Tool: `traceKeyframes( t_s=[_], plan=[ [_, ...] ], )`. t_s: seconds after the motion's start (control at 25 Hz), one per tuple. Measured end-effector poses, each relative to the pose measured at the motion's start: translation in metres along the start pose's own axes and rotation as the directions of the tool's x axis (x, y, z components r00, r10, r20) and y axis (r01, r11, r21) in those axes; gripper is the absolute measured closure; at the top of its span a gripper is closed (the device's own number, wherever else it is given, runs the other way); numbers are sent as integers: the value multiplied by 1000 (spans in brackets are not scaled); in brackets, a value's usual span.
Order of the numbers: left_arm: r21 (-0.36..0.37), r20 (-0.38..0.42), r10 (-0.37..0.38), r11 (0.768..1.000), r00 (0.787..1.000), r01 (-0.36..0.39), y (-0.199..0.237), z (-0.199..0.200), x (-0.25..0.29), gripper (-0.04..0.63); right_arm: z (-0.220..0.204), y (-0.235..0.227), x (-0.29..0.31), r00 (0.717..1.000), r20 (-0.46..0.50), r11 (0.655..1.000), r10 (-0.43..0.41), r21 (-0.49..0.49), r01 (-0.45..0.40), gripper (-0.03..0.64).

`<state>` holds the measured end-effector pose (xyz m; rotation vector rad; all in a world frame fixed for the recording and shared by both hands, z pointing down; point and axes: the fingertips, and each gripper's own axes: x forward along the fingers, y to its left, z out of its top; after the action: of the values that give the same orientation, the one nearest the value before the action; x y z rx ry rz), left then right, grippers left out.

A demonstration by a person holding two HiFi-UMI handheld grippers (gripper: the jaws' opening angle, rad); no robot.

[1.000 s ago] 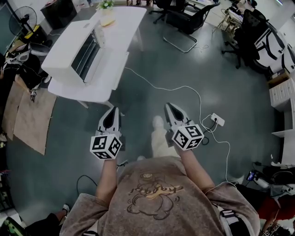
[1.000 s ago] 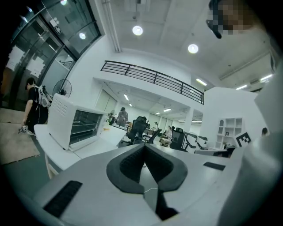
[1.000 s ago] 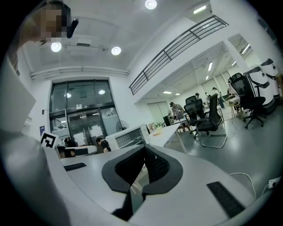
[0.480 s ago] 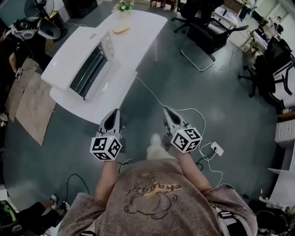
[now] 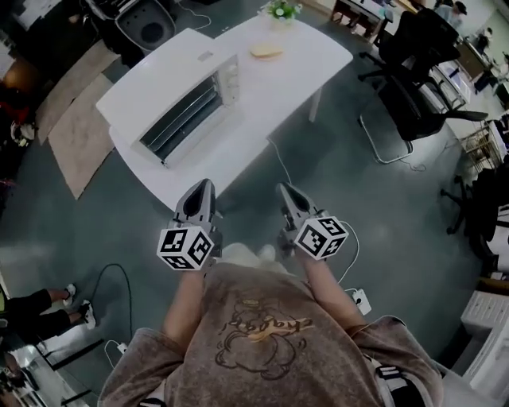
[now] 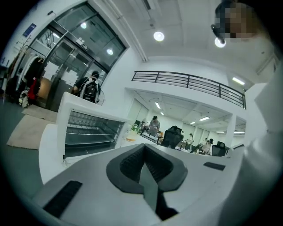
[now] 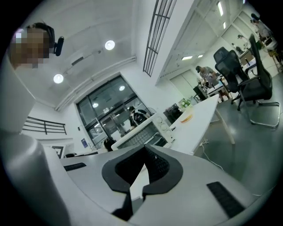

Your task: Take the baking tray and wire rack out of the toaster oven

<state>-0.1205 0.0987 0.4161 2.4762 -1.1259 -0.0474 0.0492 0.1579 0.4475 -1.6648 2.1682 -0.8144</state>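
Observation:
A white toaster oven (image 5: 184, 106) stands on a white table (image 5: 270, 87), its glass front facing me; the same toaster oven (image 6: 90, 128) shows a wire rack (image 6: 90, 123) and a tray (image 6: 84, 137) inside through the front. In the right gripper view the toaster oven (image 7: 143, 134) is farther off. My left gripper (image 5: 198, 193) and right gripper (image 5: 287, 192) are held side by side just short of the table's near edge. Both are shut with nothing between the jaws.
A plant (image 5: 280, 9) and a flat yellowish item (image 5: 266, 52) sit at the table's far end. Office chairs (image 5: 413, 79) stand to the right. A white cable (image 5: 280, 163) runs along the floor to a power strip (image 5: 359, 300). Cardboard sheets (image 5: 75, 127) lie at the left.
The table and oven have swung from the upper left toward the centre and come nearer as I turned and walked up. Both grippers stayed shut.

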Motion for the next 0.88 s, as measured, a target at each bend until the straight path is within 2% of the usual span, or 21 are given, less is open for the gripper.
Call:
traceKeyframes(
  t_s=[0.24,0.4,0.56,0.64,0.88],
  plan=[
    [-65,26,80,995,996,-78,34,9,9,592,1,8,60,994,-58,995,93,29,-91,617],
    [-129,39,107,986,993,-101,58,10,25,592,2,3,97,991,-85,995,99,36,-97,617],
    [-161,44,127,980,991,-118,74,16,38,592,7,3,124,989,-101,993,108,50,-104,617],
    [-174,42,117,979,992,-109,81,19,43,592,8,5,138,989,-106,993,108,52,-102,617],
    [-230,10,26,973,1000,-23,96,17,57,591,-3,14,178,985,-147,996,87,31,-83,615]
  ],
)
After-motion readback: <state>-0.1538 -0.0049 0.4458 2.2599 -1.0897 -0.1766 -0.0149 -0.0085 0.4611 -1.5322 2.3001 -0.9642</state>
